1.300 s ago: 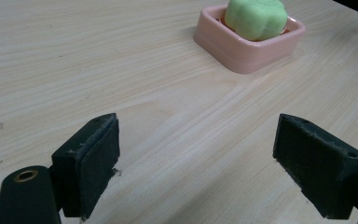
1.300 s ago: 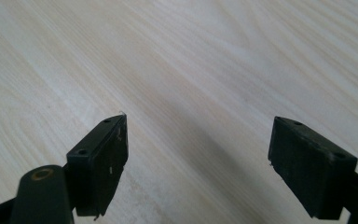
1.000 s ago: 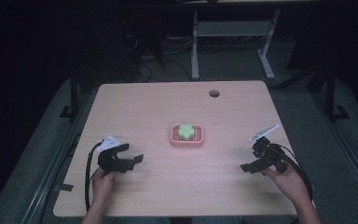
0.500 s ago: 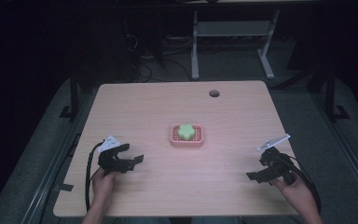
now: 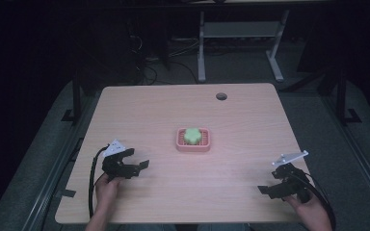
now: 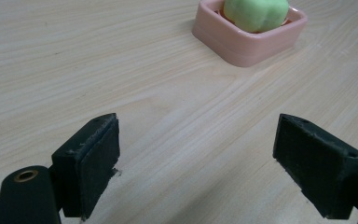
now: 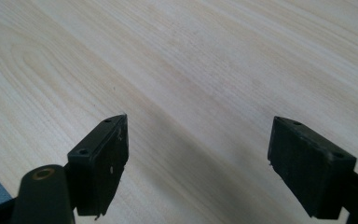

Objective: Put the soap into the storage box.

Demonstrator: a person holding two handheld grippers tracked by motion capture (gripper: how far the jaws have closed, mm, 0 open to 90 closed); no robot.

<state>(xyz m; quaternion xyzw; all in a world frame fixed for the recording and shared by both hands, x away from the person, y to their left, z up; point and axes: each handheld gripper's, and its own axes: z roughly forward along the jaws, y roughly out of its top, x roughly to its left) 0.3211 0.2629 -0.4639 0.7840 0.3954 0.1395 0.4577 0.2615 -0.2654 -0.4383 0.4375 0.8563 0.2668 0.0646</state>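
Note:
A pink square dish (image 5: 193, 146) sits near the middle of the wooden table (image 5: 173, 110) with a green lobed object (image 5: 191, 135) in it. In the left gripper view the dish (image 6: 242, 44) and the green object (image 6: 255, 13) lie ahead at the upper right. My left gripper (image 5: 137, 160) is at the table's front left, open and empty, its jaws (image 6: 196, 163) wide apart over bare wood. My right gripper (image 5: 268, 185) is low at the front right corner, open and empty, with bare wood between its jaws (image 7: 196, 161).
A round cable hole (image 5: 221, 96) lies near the table's far edge. A white desk frame (image 5: 241, 33) and cables stand on the dark floor behind the table. The table's front edge is close under both hands.
My right gripper has drawn back toward the front right corner of the table. The left gripper has stayed in place.

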